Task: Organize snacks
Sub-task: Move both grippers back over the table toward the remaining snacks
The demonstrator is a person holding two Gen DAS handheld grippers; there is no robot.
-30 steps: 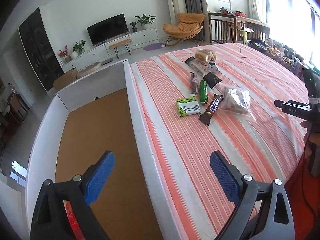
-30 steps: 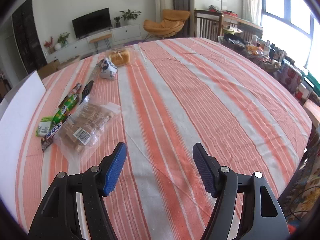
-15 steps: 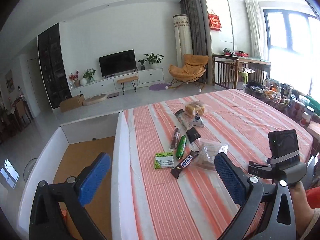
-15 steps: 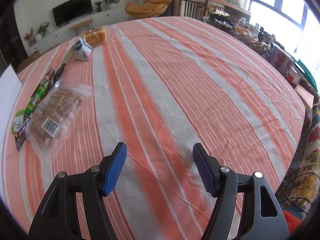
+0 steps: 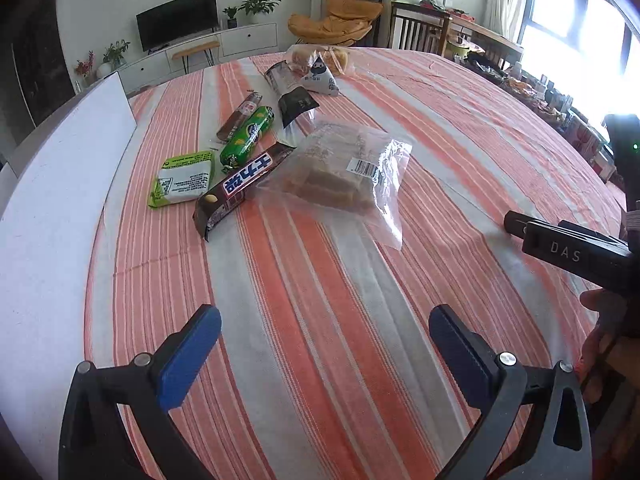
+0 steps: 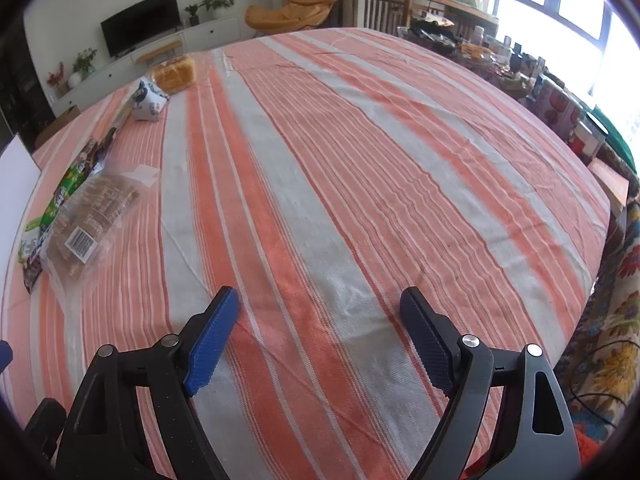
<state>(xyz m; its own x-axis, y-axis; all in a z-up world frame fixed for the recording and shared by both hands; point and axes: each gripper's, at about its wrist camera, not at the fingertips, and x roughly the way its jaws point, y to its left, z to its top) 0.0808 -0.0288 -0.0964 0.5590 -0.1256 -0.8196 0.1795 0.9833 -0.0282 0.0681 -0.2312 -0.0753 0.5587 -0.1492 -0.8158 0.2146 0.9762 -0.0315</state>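
The left gripper (image 5: 324, 344) is now hovering over the striped cloth (image 5: 360, 320) rather than over the box (image 5: 60, 184) it was straddling a second ago; its jaws have just been opening and are standing spread, nothing between them. The right gripper (image 6: 316, 332) is sitting slightly lower than before, and its jaws have just been opening too; they are spread wide over bare cloth, nothing between them. Judgement: both tools are being readied for a pick, and no snack is yet in hand, so the sorting looks to be at its start. In the left view the snacks are lying in a cluster at about 11 to 12 o'clock from the left gripper, apart from its tips: the bar (image 5: 240, 184) nearest, touching the clear bag (image 5: 340, 168) at its right, the green pack (image 5: 182, 180) at its left, the green tube (image 5: 248, 138) and red stick (image 5: 240, 116) beyond, the dark pack (image 5: 298, 104), white pouch (image 5: 322, 80) and bread (image 5: 320, 56) farthest. The box wall is standing at 9 to 10 o'clock, just beside the green pack. From the right gripper the clear bag (image 6: 92, 220) is lying at about 10 o'clock, well apart.
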